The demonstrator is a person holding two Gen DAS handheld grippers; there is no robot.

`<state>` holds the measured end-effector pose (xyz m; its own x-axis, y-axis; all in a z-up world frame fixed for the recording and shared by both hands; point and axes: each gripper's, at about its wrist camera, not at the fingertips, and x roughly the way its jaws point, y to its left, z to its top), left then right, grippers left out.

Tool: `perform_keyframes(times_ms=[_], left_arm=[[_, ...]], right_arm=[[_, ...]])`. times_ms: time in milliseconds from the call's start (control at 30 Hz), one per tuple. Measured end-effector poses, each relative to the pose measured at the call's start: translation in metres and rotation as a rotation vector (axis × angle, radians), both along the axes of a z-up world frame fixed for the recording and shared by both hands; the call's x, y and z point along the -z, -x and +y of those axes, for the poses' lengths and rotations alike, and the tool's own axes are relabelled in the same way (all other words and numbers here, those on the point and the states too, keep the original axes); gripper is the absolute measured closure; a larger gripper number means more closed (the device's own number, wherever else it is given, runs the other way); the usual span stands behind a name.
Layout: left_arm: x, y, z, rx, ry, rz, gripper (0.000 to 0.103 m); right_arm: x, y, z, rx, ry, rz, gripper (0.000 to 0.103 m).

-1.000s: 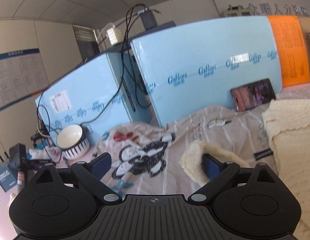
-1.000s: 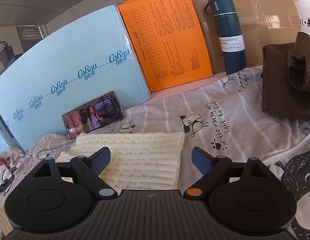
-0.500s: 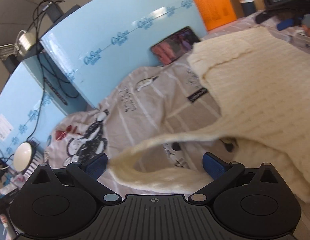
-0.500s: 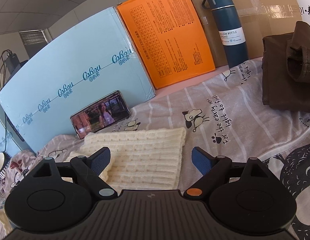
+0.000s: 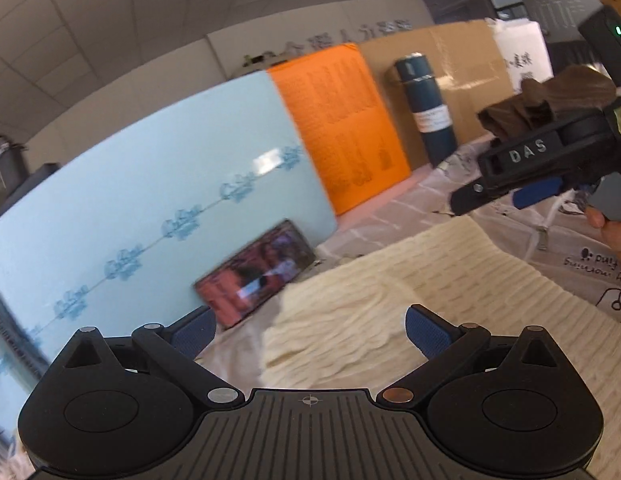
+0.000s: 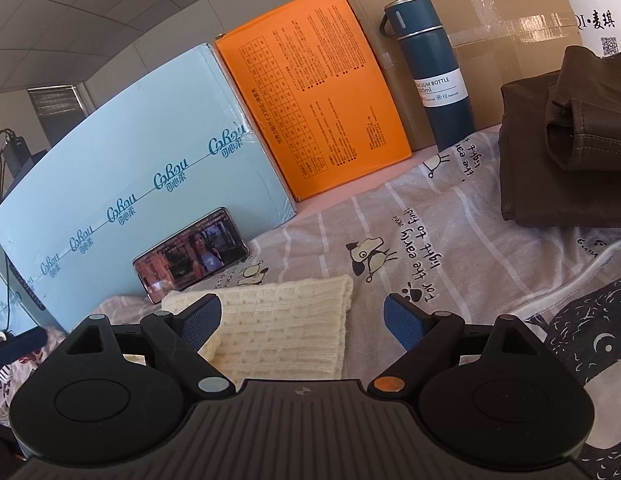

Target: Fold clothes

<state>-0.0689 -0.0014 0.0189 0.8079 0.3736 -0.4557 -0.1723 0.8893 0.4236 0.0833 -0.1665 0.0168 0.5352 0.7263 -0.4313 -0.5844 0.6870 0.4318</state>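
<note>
Both claws gape, seemingly above sweater (image 6: 278,332).

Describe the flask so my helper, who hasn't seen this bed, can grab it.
Find the cardboard box standing behind the bed, right of the orange box. Upright against it is the flask: a tall dark-blue cylinder with a white label, the only bottle there.

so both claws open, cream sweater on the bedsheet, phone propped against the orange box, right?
Not quite: the phone leans against the light blue box, not the orange box, as the right wrist view shows. The rest holds: left claw and right claw are open, cream sweater on the bedsheet.
</note>
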Motion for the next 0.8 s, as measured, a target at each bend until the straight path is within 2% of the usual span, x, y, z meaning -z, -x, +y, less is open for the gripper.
perform_keyframes(times_ms=[33, 100, 167, 200, 267, 300, 333, 400, 533, 600, 700, 800], left_arm=[[0.002, -0.016, -0.004, 0.024, -0.002, 0.001, 0.001], [0.009, -0.031, 0.006, 0.035, 0.074, 0.028, 0.006], [0.017, -0.045, 0.016, 0.042, 0.157, 0.057, 0.025], [0.02, -0.051, 0.021, 0.046, 0.198, 0.072, 0.045], [0.022, -0.049, 0.029, 0.037, 0.221, 0.06, 0.06], [0.023, -0.048, 0.033, 0.032, 0.23, 0.053, 0.079], [0.022, -0.045, 0.036, 0.025, 0.227, 0.04, 0.088], [0.014, -0.033, 0.043, 0.014, 0.235, -0.006, 0.092], [-0.003, -0.01, 0.051, -0.089, 0.1, -0.103, 0.092], [-0.011, 0.0, 0.067, -0.171, 0.068, -0.135, 0.092], [-0.013, 0.017, 0.095, -0.312, 0.059, -0.15, 0.091], [-0.001, 0.022, 0.116, -0.402, 0.056, -0.092, 0.086]], right_arm=[[0.0, -0.001, -0.002, 0.004, -0.002, 0.006, 0.015], [0.002, -0.003, -0.004, 0.013, -0.002, 0.022, 0.015], [0.004, -0.006, -0.007, 0.021, 0.002, 0.042, 0.015], [0.005, -0.006, -0.007, 0.02, 0.004, 0.05, 0.015], [0.007, -0.007, -0.006, 0.015, 0.012, 0.062, 0.015], [0.008, -0.007, -0.005, 0.01, 0.016, 0.065, 0.015], [0.008, -0.007, -0.004, 0.005, 0.019, 0.068, 0.015], [0.009, -0.007, -0.003, 0.003, 0.02, 0.069, 0.015], [0.01, -0.007, -0.002, 0.01, 0.027, 0.067, 0.015], [0.011, -0.007, -0.001, 0.007, 0.029, 0.069, 0.015], [0.011, -0.007, -0.001, 0.006, 0.03, 0.07, 0.015], [0.012, -0.007, 0.0, 0.005, 0.033, 0.07, 0.015]])
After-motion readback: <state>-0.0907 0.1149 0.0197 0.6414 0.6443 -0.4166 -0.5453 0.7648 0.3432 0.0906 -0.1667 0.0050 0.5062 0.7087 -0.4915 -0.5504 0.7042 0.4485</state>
